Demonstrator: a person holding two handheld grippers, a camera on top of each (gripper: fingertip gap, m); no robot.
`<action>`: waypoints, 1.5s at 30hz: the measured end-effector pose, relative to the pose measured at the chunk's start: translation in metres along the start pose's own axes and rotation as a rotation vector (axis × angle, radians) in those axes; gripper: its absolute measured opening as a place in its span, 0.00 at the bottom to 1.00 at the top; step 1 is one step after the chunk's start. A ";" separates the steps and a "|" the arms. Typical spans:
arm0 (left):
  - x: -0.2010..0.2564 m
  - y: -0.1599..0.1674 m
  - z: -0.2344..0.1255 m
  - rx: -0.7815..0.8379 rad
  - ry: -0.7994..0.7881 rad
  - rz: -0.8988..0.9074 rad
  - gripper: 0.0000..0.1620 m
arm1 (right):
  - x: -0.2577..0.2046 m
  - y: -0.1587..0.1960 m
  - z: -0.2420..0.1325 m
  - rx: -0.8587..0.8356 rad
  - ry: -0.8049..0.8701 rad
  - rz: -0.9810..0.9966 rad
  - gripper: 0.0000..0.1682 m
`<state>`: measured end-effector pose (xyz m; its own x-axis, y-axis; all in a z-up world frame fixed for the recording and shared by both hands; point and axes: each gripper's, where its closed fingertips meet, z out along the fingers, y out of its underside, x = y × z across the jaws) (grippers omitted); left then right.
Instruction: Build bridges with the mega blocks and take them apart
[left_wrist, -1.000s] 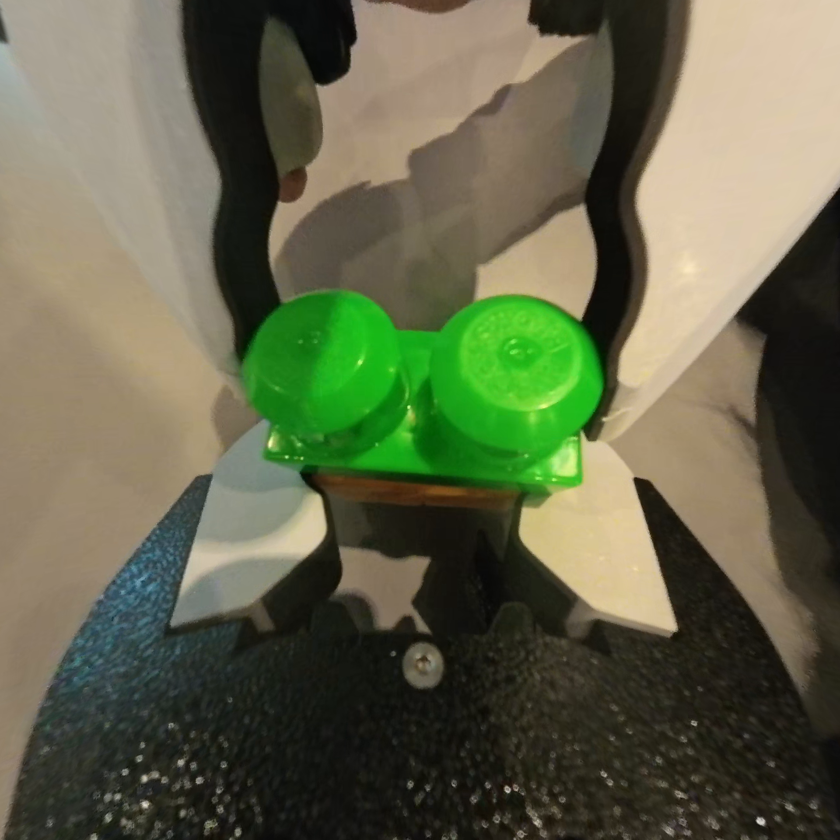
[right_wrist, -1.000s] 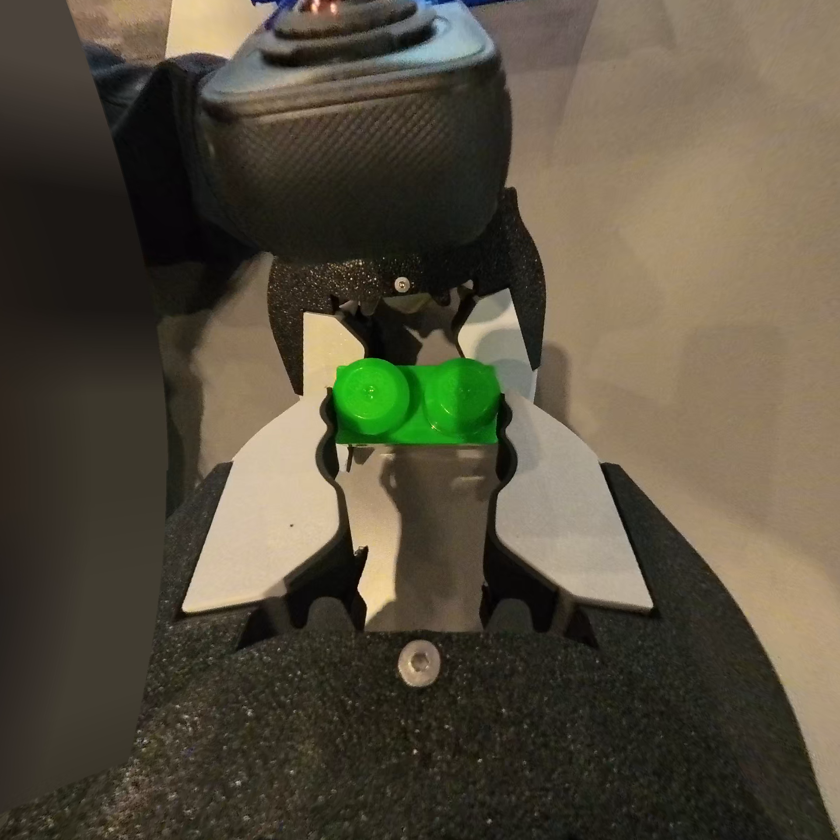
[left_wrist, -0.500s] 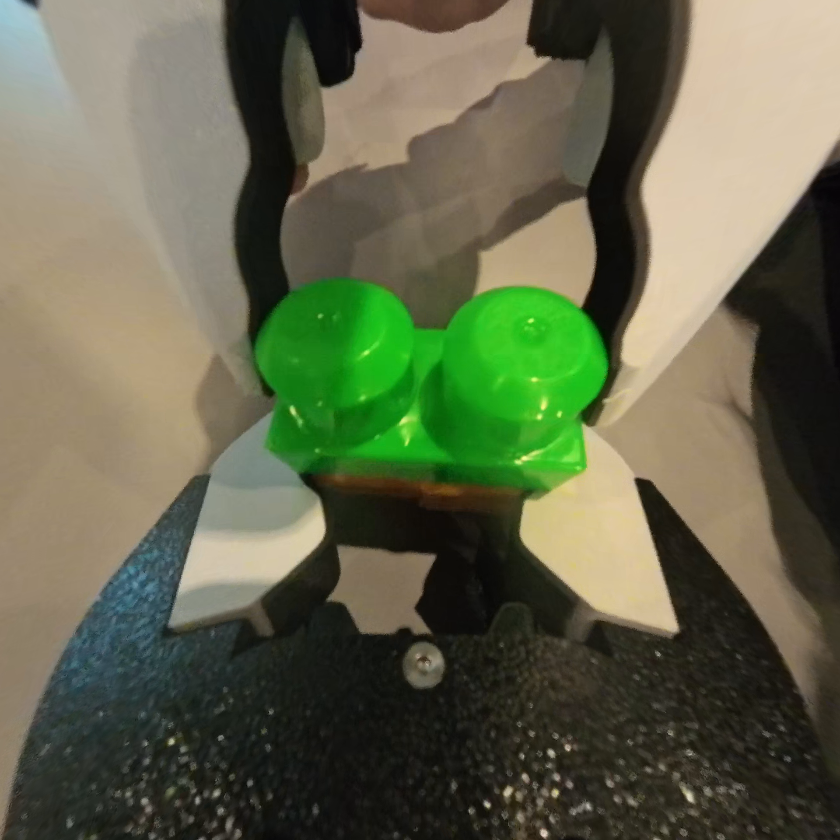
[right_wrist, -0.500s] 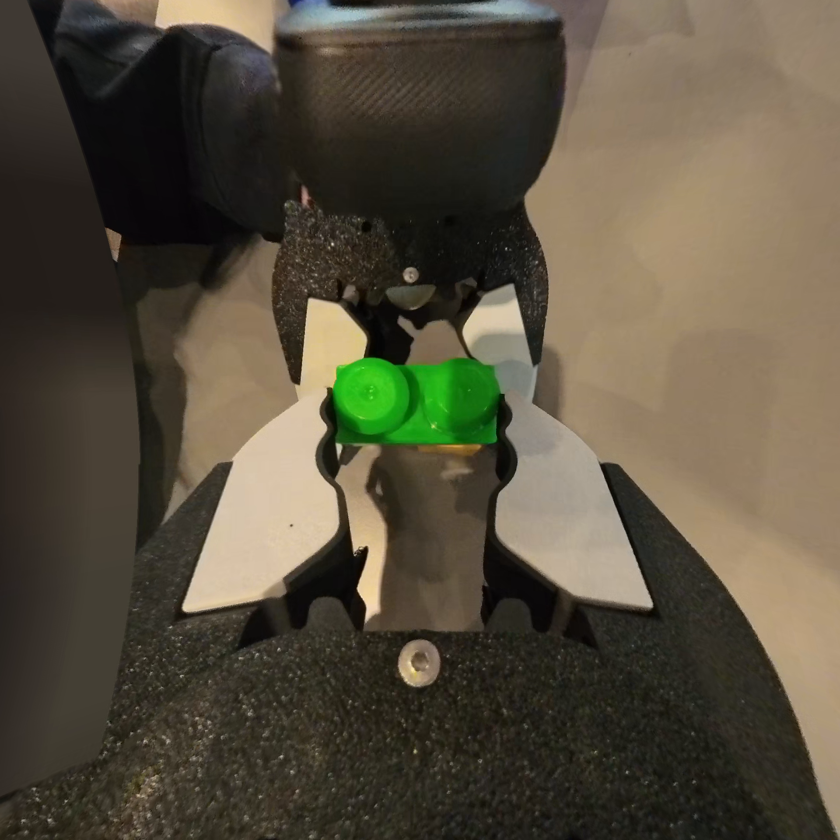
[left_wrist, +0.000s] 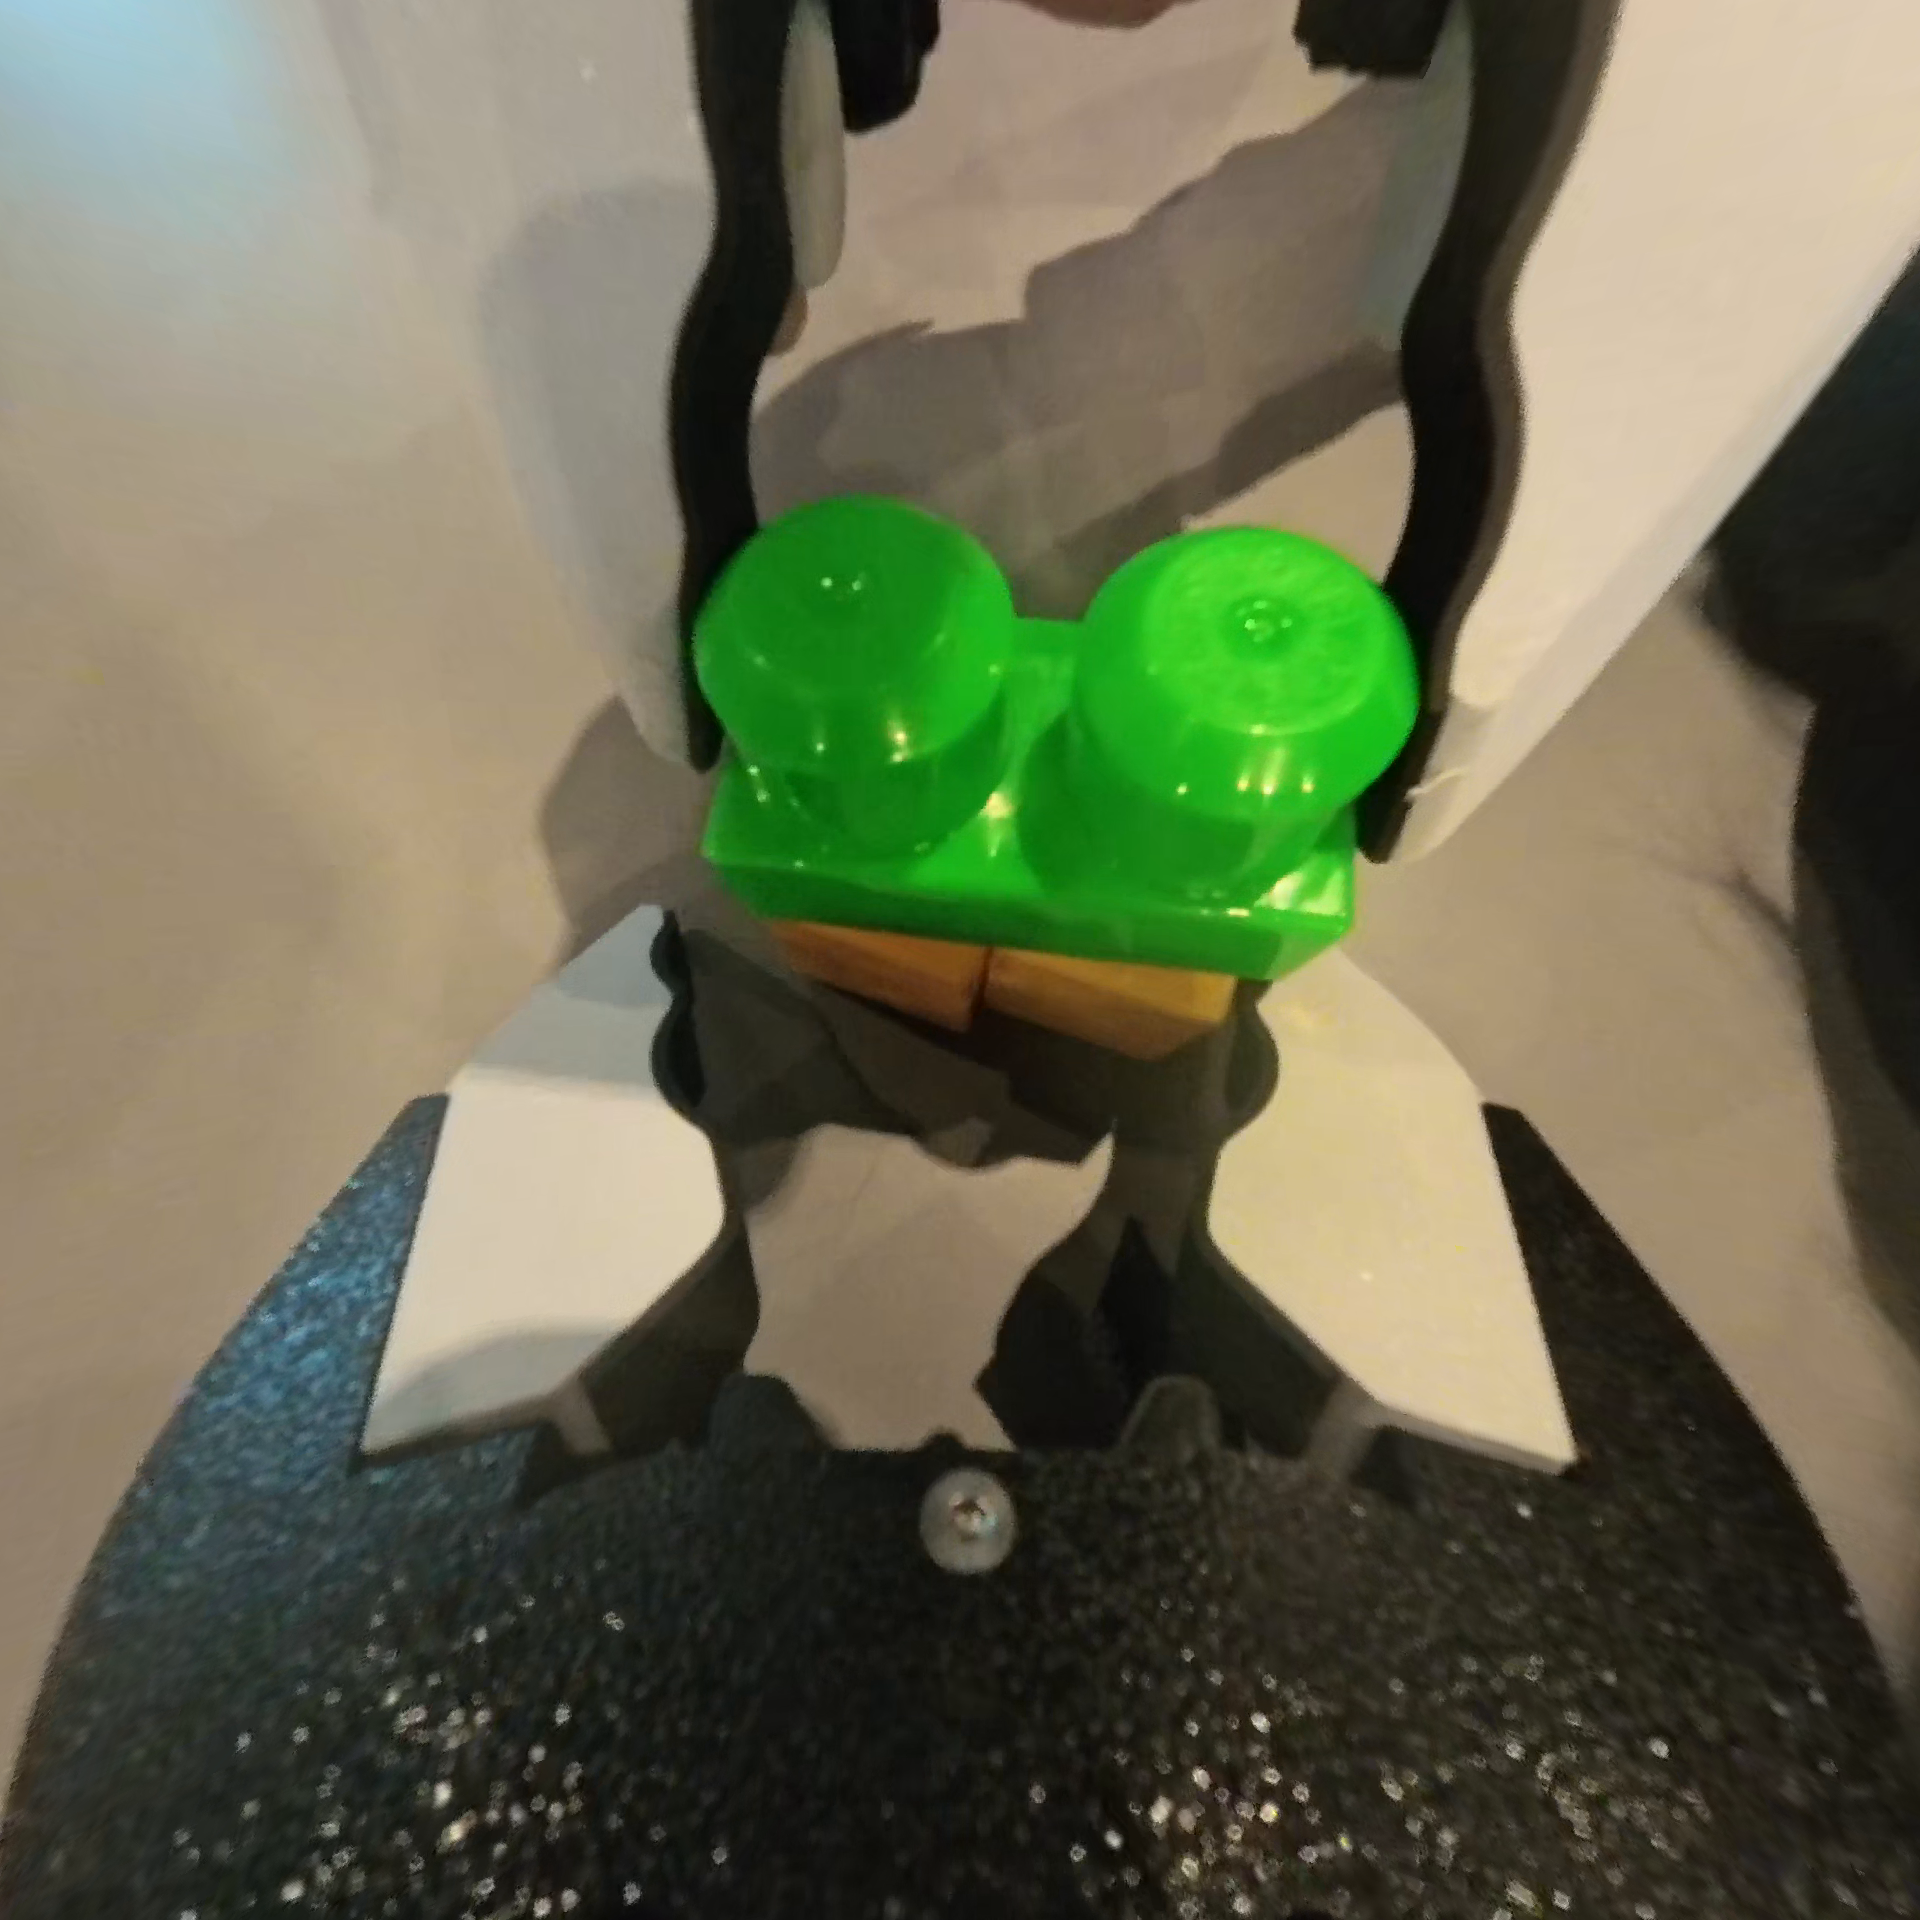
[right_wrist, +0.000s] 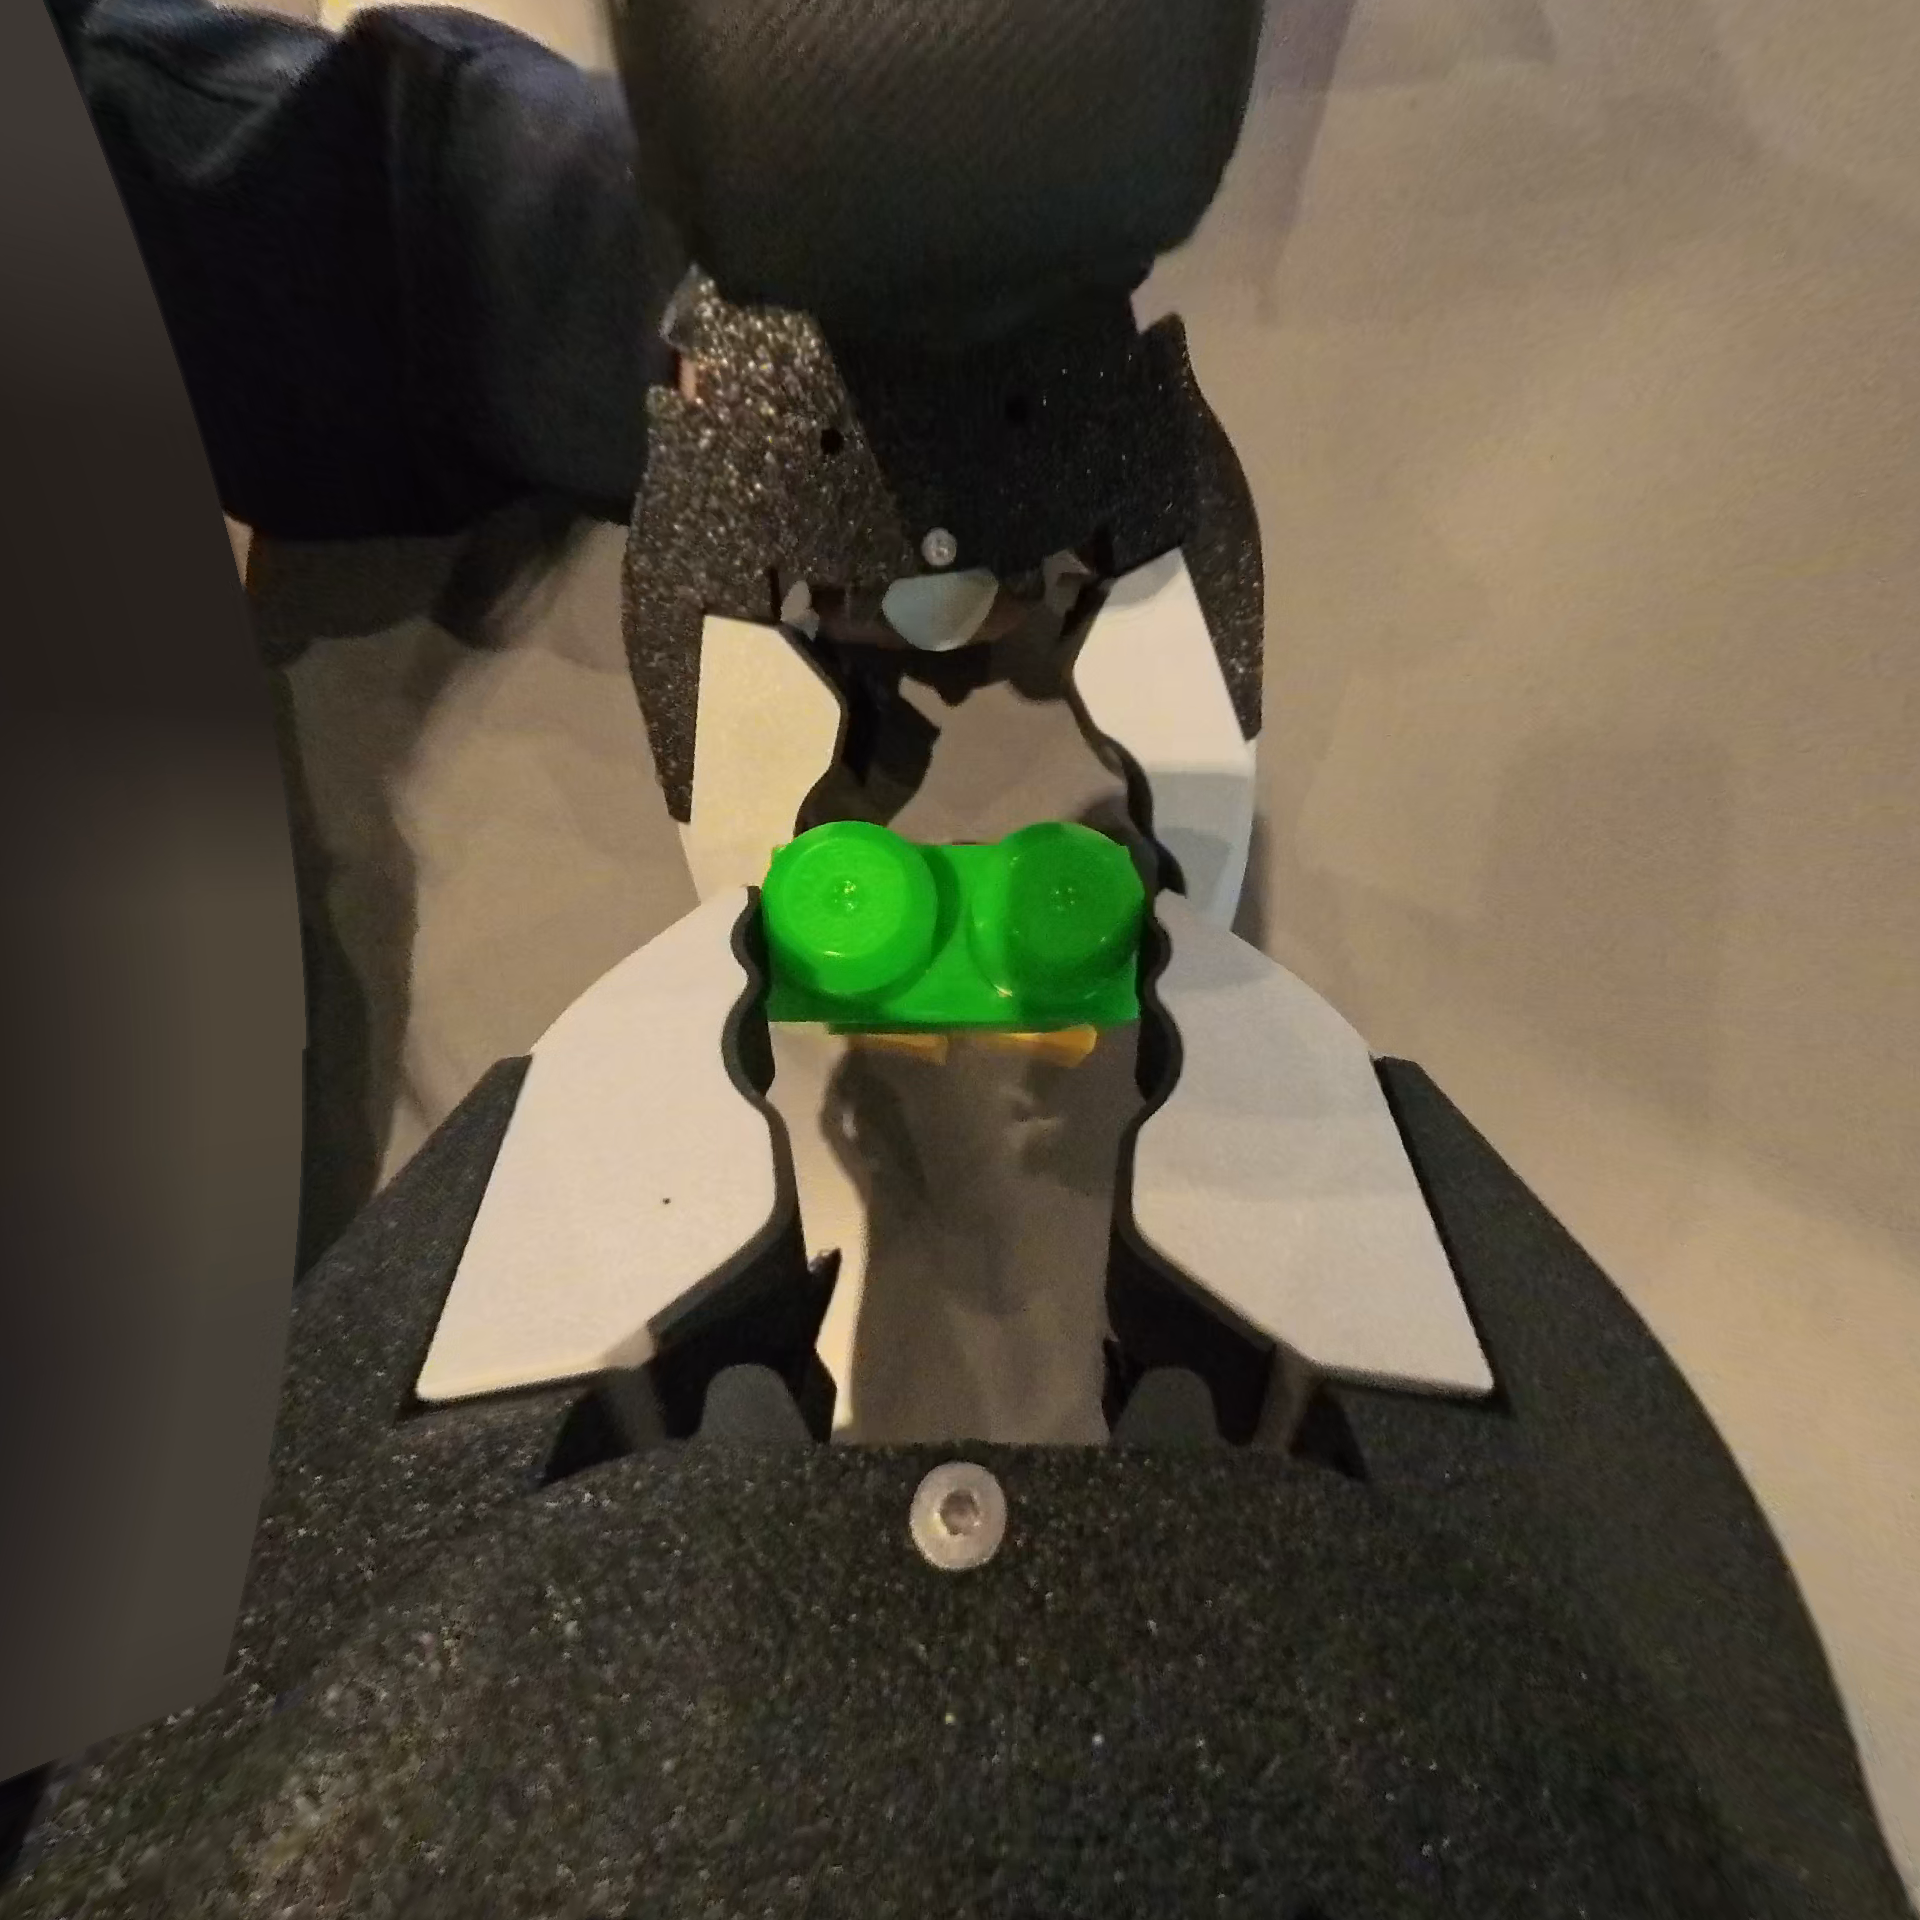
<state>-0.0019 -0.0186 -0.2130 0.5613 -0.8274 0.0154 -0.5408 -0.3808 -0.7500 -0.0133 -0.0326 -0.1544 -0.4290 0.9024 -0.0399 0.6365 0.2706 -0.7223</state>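
Pale beige table (right_wrist: 1558, 727) is filling the background behind both tools. I am seeing the 2 hand-held grippers facing each other, tips meeting at a green block (left_wrist: 1039, 769) with 2 round studs. My right hand-held gripper (right_wrist: 951, 961) is clamping that green block by its short ends, its fingers (right_wrist: 665, 1039) touching each side. My left hand-held gripper (left_wrist: 961, 997) is closing around the 2 yellow blocks (left_wrist: 997, 977) sitting side by side under the green block. Off to the side a dark sleeve (right_wrist: 395, 260) is showing.
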 end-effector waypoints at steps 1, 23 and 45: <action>0.000 -0.002 0.000 0.010 0.001 0.000 0.63 | -0.001 0.000 0.000 0.020 0.001 0.006 0.40; 0.004 -0.005 0.005 0.003 0.014 0.041 0.64 | -0.010 -0.007 -0.001 0.243 0.057 0.024 0.46; -0.028 -0.011 0.012 -0.001 -0.379 -0.271 0.55 | 0.010 -0.002 -0.042 0.400 0.374 0.283 0.30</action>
<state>-0.0045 0.0138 -0.2128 0.8716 -0.4892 -0.0323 -0.3439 -0.5630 -0.7515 0.0079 -0.0100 -0.1244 0.0211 0.9969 -0.0755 0.3716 -0.0779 -0.9251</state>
